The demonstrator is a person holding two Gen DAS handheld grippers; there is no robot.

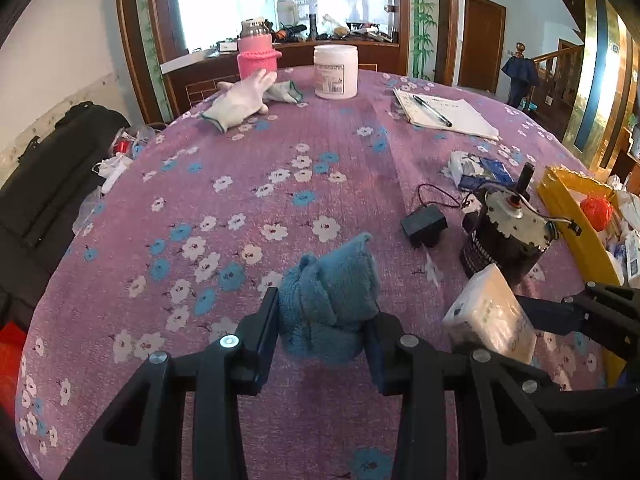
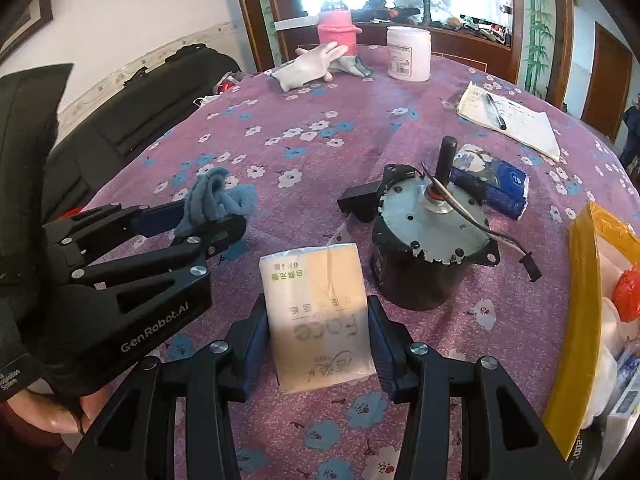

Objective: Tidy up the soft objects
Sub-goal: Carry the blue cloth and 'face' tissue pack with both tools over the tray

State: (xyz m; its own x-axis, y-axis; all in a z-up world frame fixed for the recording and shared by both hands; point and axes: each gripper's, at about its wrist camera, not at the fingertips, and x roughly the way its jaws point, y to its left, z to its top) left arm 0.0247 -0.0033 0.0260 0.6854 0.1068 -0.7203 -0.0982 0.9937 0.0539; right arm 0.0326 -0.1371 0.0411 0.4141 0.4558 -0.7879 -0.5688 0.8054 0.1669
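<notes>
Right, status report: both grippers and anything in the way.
Left gripper shut on blue towel. Right gripper shut on tissue pack. Electric motor close beside pack, right.

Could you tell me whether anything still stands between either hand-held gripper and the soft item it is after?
Nothing does: the left hand-held gripper already clamps the blue towel, and the right hand-held gripper already grips the tissue pack.

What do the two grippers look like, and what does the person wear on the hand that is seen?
Both grippers are matte black, with angular linkage arms, triangular cut-outs and round silver screws. The left gripper has white "GenRobot.AI" lettering on its side and dark blue pads. The right gripper has the same blue pads. No cables are seen. The left hand has a black strap with small white print.
</notes>
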